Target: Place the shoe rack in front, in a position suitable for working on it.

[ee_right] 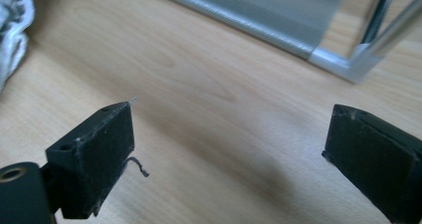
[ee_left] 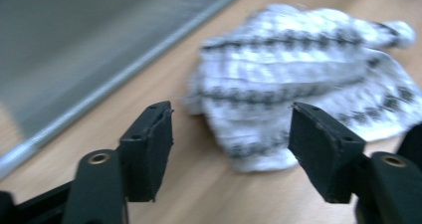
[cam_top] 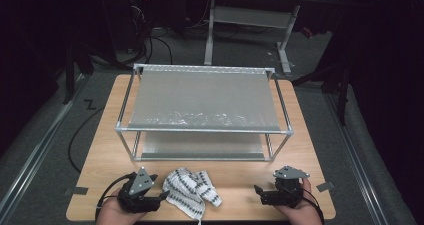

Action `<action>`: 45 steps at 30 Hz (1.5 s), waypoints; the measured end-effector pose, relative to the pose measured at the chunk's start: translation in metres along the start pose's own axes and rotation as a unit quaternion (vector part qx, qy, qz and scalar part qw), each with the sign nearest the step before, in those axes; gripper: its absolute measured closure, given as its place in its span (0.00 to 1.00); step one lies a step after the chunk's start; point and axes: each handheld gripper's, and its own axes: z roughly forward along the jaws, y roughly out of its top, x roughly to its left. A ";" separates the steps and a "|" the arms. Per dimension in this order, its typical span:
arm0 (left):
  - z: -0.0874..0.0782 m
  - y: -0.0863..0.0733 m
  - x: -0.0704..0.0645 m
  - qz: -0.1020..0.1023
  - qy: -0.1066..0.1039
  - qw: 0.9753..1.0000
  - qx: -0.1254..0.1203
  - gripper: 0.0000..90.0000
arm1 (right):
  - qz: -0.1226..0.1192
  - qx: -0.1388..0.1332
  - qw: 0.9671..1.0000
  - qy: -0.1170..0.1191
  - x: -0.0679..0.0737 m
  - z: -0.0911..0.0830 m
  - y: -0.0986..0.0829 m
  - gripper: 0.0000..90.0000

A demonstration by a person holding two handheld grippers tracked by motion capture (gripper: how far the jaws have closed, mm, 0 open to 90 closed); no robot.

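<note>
A: What sits nearest the person?

B: At the near table edge, the left gripper (cam_top: 162, 197) and the right gripper (cam_top: 257, 191), each in a hand that the bottom of the high view cuts off at the wrist. Both are spread wide with nothing between the jaws. In the left gripper view its own black jaws (ee_left: 231, 152) frame bare wood, with the cloth just beyond them.

A: And the cloth?

B: A crumpled white knitted cloth with dark zigzag stripes (cam_top: 192, 190) lies on the light wooden table (cam_top: 235, 180) between the two grippers, just beside the left one and well apart from the right. Its near tip reaches the table's front edge. In the left gripper view the cloth (ee_left: 303, 79) is blurred, so the pattern reads only as smeared dark bands. The right gripper view catches a sliver of it (ee_right: 12, 30) at the left border.

A: Further back?

B: A two-level rack of silver metal bars with grey shelves (cam_top: 202, 105) stands mid-table. Something pale and crinkled lies along the front of the upper shelf; I cannot tell what. Beyond, dark floor, cables and the legs of another table (cam_top: 285, 45), its top cropped.
</note>
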 end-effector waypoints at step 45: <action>0.041 0.032 -0.003 -0.014 0.027 0.998 -0.057 0.25 | -0.108 0.013 0.990 0.092 0.125 0.043 0.042 0.00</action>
